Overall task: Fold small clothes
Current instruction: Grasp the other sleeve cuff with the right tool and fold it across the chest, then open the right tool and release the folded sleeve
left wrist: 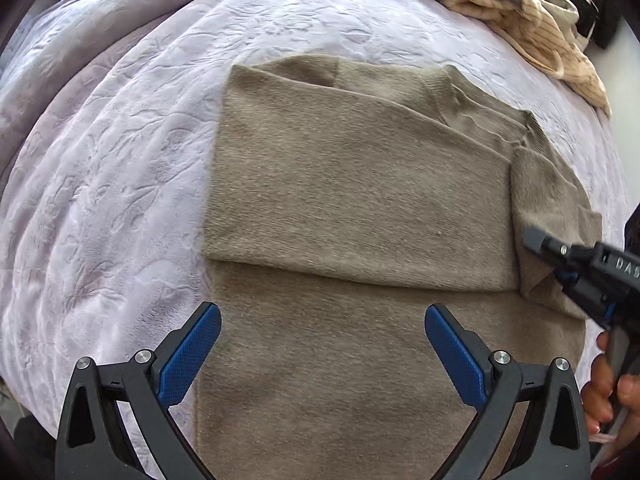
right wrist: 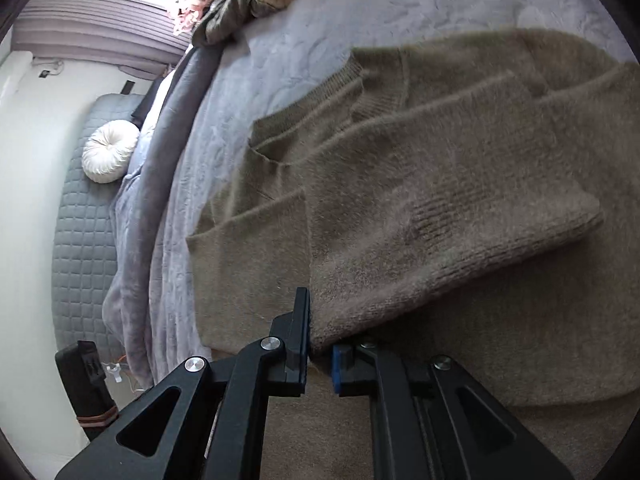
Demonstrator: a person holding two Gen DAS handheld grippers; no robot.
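The left gripper [left wrist: 322, 322] hovers wide open over the taupe sweater [left wrist: 352, 200], gripping nothing; the sweater lies partly folded on the lilac bedspread [left wrist: 120, 160] — sleeve laid across; at right, the right gripper [right wrist: 320, 354] is pinched nearly closed on the sleeve cuff [right wrist: 360, 312].

The left wrist view looks down from just behind the left gripper [left wrist: 322, 322], along its spread fingers, onto the brown sweater [left wrist: 360, 208] lying on the lilac bedspread [left wrist: 120, 160] — near, with bedding on every side. The right wrist view sits low and very close behind the right gripper [right wrist: 320, 354], grazing the same sweater [right wrist: 440, 208] sideways toward the bed edge and a white wall [right wrist: 32, 200]. Both share the sweater, the bedspread and the far clothes pile [left wrist: 532, 28]; the right gripper [left wrist: 536, 240] enters the left view's right edge.
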